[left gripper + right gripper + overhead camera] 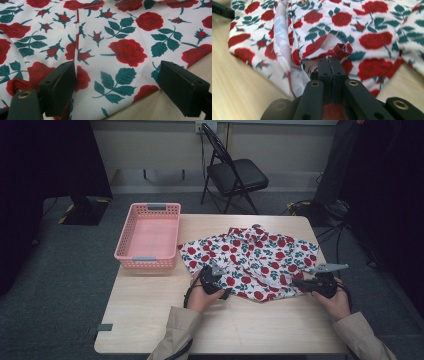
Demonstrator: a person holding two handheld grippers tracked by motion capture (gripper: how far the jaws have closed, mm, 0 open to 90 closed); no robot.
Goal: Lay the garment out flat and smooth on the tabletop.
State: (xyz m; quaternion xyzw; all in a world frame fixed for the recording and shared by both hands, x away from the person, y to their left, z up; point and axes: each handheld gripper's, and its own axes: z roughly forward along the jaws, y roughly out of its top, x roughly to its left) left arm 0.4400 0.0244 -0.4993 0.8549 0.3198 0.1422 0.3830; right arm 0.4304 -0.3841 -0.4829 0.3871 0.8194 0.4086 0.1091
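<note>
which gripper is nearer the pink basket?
Left. The left gripper sits on the shirt just right of and below the basket; the right gripper is at the shirt's far right hem, shut on it.

This looks like a plain office or lab room set up for recording. A light wooden desk [165, 320] stands alone on grey carpet [60, 285] in the middle of the frame. Behind it, at upper centre, a black folding chair [235, 175] sits by a bare cream wall [290, 150] with a socket. Cables [330, 227] trail over the floor at the right, and dark curtains [45, 155] hang at both upper corners.
</note>
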